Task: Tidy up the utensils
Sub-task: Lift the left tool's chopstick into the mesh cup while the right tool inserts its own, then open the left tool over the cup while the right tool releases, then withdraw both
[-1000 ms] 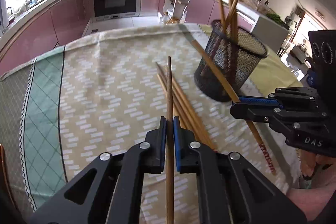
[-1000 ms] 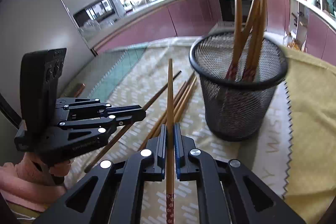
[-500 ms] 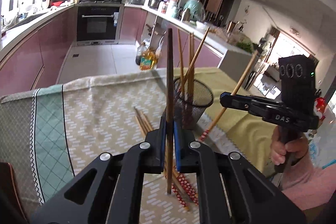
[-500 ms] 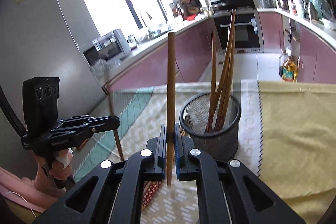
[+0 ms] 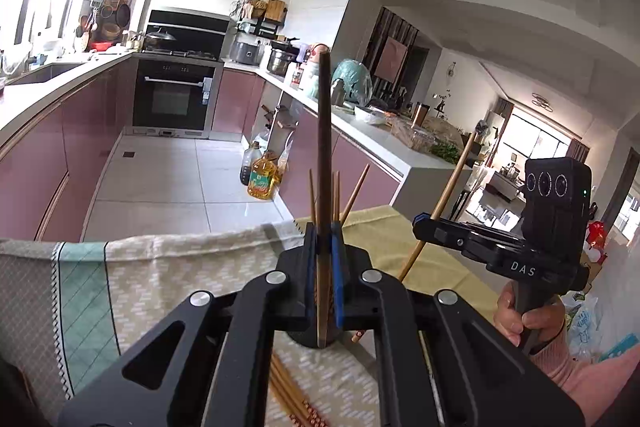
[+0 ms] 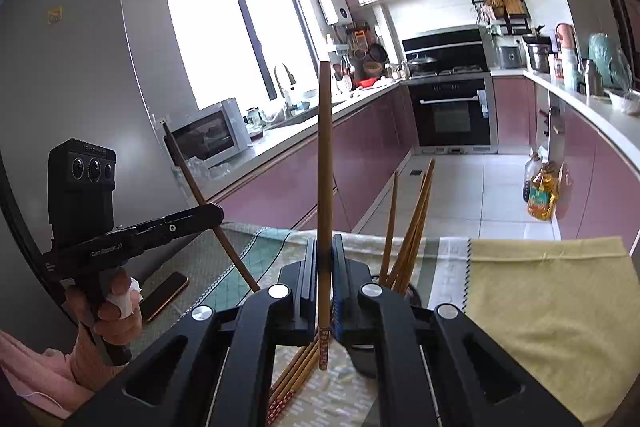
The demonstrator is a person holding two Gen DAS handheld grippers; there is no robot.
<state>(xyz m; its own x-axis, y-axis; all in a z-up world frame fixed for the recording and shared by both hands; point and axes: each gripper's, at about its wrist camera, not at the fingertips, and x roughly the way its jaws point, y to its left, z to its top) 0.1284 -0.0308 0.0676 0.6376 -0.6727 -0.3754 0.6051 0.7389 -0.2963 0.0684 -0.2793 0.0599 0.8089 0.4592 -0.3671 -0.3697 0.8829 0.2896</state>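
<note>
- Both grippers have lifted and tipped back since a second ago: then the chopsticks pointed flat across the table, now each one stands upright against the kitchen.
- Left gripper [image 5: 325, 259] has its blue pads pressed tight on a dark chopstick [image 5: 323, 147]; the stick's lower end pokes out just below the fingers.
- Right gripper [image 6: 325, 275] is pinching a lighter chopstick [image 6: 325, 167], whose red patterned end hangs just under the fingers.
- The cup [image 5: 312, 341] is mostly hidden behind the left fingers; only a dark bit of base shows, and its mesh is hard to make out. The sticks in it [image 6: 412, 223] fan out just right of the right fingers.
- Loose chopsticks [image 6: 294, 383] lie on the cloth below the fingers, partly cut off by the gripper bodies; thin, wooden, red-patterned tips.
- Tablecloth [image 5: 168, 279] is woven with a zigzag print and a green band; a plain yellow cloth [image 6: 552, 299] sits right of it.
- A phone [image 6: 164, 295] lies flat, left of the right fingers.
</note>
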